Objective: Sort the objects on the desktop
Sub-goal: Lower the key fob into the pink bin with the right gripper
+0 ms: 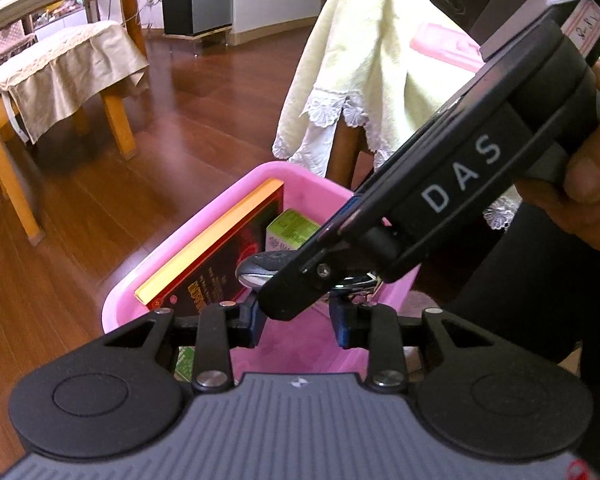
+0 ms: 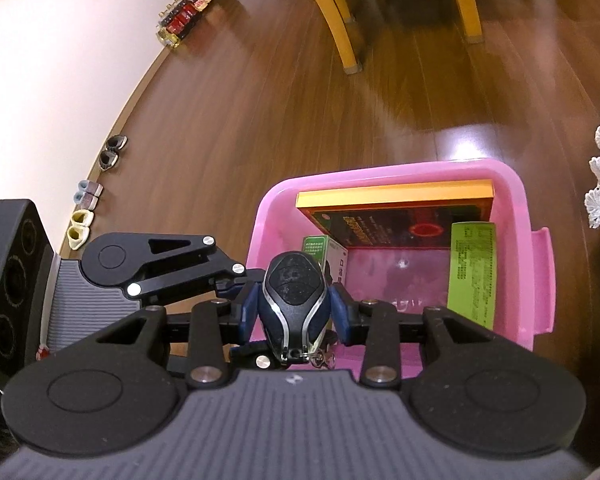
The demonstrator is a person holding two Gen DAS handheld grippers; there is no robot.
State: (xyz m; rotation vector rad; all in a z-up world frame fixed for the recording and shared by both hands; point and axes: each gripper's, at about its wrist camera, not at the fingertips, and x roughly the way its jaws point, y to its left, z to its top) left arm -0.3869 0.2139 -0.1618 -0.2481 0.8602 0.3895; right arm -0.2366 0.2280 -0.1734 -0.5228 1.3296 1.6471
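Right tongs (image 2: pixel 294 312): closed on a black key fob (image 2: pixel 294 300), the blue pads pressing its two sides; a small key ring dangles at its near end.
Fob axis: long axis runs near to far along the fingers, rounded end pointing far, toward the bin.
Pink bin (image 2: pixel 516 200): sits on the wooden floor, just beyond and below the fob; the fob hangs over its near-left rim.
Bin contents: an orange-edged book (image 2: pixel 396 200) leaning on the far wall, a green box (image 2: pixel 474 272) on the right, a smaller green box (image 2: pixel 314 246) at the left.
Left tongs (image 1: pixel 296 324): parted, holding nothing, hovering over the bin's near edge beside the right tool.
Nearer hand: the right, already carrying the fob.
Judgement: a release calls for a little more reach over the bare pink bottom.
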